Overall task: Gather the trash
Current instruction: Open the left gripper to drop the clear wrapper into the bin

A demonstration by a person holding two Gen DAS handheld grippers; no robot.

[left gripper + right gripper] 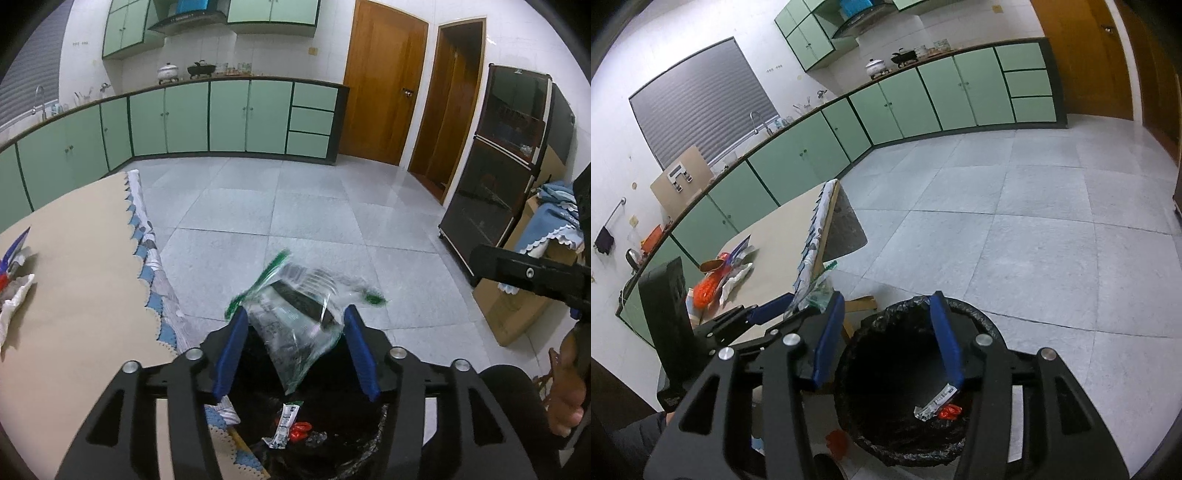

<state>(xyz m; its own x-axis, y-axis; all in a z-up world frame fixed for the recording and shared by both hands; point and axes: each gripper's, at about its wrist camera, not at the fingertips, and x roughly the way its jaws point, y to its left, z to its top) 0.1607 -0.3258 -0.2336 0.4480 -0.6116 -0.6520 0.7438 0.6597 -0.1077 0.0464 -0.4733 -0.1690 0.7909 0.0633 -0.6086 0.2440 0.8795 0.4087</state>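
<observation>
Left gripper [295,325] is spread wide with a clear green-edged plastic bag [295,325] loose between its fingers right above the black-lined trash bin [979,325], right gripper [886,325] hangs open and empty over that bin, more trash [727,273] sits on the table [783,236] beyond.

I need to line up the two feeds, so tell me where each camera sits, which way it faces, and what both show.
Left wrist: sits on the left gripper, looks down over the trash bin beside the table; a clear plastic bag blurs between its open blue fingers; a hand shows at right.
Right wrist: sits on the right gripper, open, looks down into the trash bin; the left gripper shows at left.
Shared: bin, table, green cabinets.
</observation>
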